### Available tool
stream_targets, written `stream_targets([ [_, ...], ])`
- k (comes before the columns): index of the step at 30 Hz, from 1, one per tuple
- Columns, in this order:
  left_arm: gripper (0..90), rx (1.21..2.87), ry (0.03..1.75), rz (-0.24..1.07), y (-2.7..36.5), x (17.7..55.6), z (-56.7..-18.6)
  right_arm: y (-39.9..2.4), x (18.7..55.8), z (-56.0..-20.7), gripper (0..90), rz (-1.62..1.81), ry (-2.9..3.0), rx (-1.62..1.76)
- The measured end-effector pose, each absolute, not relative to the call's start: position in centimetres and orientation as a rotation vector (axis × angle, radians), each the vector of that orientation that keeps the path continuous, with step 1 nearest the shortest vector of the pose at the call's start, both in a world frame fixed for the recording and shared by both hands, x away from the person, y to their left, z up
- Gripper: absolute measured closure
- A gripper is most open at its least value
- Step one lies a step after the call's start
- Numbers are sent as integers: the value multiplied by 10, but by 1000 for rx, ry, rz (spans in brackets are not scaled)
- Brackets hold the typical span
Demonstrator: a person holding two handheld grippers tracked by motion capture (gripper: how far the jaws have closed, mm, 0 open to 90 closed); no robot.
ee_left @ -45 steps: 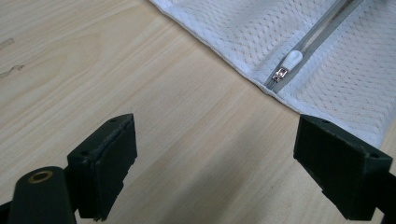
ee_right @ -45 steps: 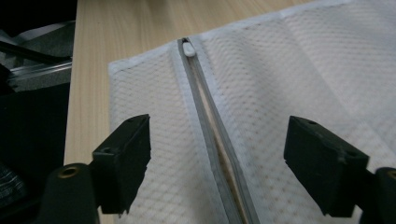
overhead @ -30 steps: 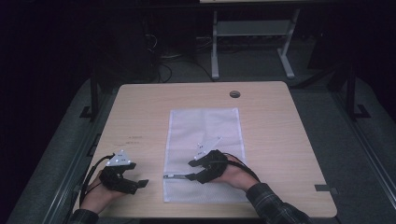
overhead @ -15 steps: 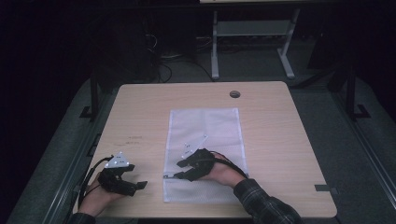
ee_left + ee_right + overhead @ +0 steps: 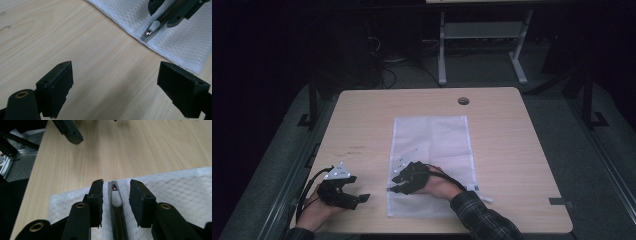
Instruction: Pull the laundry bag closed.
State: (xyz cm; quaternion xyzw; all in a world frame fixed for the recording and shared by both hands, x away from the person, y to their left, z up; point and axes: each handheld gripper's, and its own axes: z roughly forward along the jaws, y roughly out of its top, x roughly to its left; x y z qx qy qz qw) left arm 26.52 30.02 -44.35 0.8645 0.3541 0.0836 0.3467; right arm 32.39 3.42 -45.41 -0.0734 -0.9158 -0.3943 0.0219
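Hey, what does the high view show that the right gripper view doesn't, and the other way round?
The high view adds the table's cable hole, the full outline of the white mesh bag, a plaid sleeve and the grey plate on the left claw. The right gripper view adds the white zipper pull on its dark zipper track, lying between the jaws of the right claw, which have just been closing and are not touching it. Shared: the wooden table, the bag and both claws.
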Motion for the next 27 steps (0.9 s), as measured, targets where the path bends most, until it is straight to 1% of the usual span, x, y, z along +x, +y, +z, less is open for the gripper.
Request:
stream_targets([
  [6, 128, 2241, 920, 215, 300, 265, -444, 37, 325, -461, 656, -1185, -2846, -219],
  [11, 128, 2243, 919, 214, 300, 266, -443, 39, 326, -465, 689, -1158, -2861, -191],
  [13, 128, 2244, 918, 214, 300, 266, -443, 40, 326, -466, 720, -1162, -2863, -182],
  [16, 128, 2245, 917, 214, 300, 266, -443, 40, 326, -465, 794, -1157, -2861, -167],
  [27, 128, 2247, 913, 217, 299, 266, -443, 39, 324, -459, 810, -1163, -2862, -157],
])
